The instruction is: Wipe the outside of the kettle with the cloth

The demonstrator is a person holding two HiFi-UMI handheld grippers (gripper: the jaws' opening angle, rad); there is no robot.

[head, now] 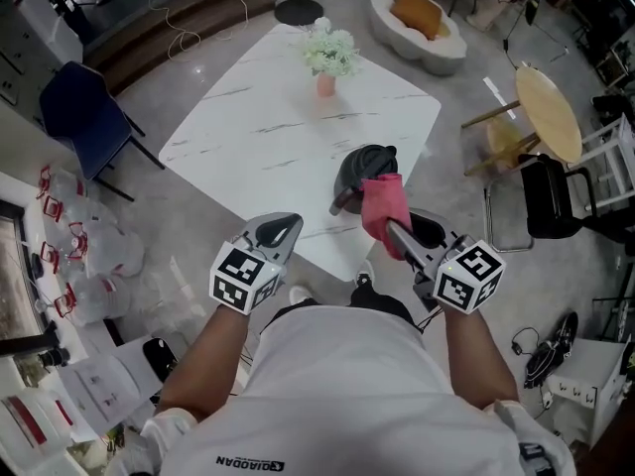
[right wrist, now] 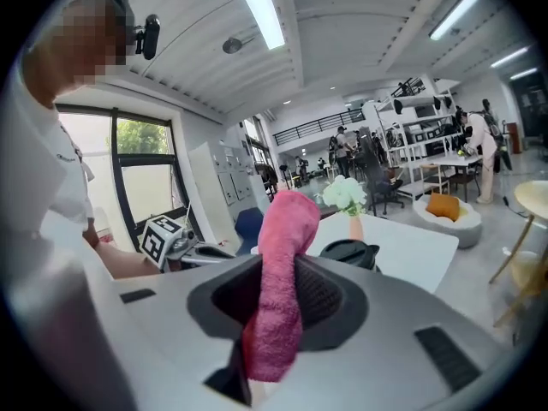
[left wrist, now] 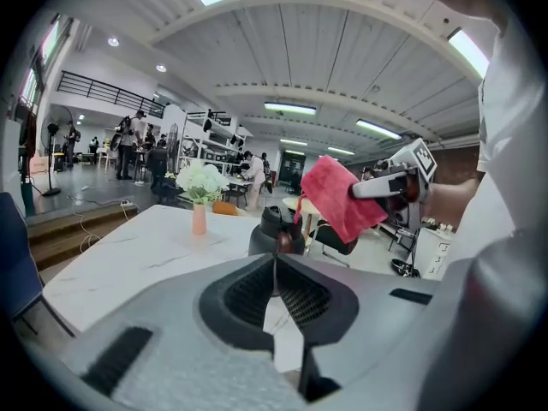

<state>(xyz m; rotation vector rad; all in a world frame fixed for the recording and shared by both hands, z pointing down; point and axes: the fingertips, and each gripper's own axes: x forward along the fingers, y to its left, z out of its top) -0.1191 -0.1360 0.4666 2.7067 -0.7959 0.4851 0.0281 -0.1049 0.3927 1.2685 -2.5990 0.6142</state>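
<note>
Head view: right tool (head: 392, 228) clamped the fluffy pink cloth (head: 382, 206) beside the dark grey kettle (head: 359, 172), left tool (head: 283, 228) closed and empty; wiping seemingly not started yet.

1. The table (head: 248, 137) lies before you, and the kettle (head: 359, 172) stands on its near right corner.
2. The vase of flowers (head: 327, 62) stands on the table's far side, behind the kettle.
3. Your right gripper (head: 392, 231) is just on your side of the kettle, with the cloth (head: 382, 206) between its jaws. Whether the cloth touches the kettle cannot be told.
4. Your left gripper (head: 288, 224) is left of the kettle, apart from it.
5. A chair (head: 84, 112) stands left of the table and a round table (head: 549, 112) stands to its right.
</note>
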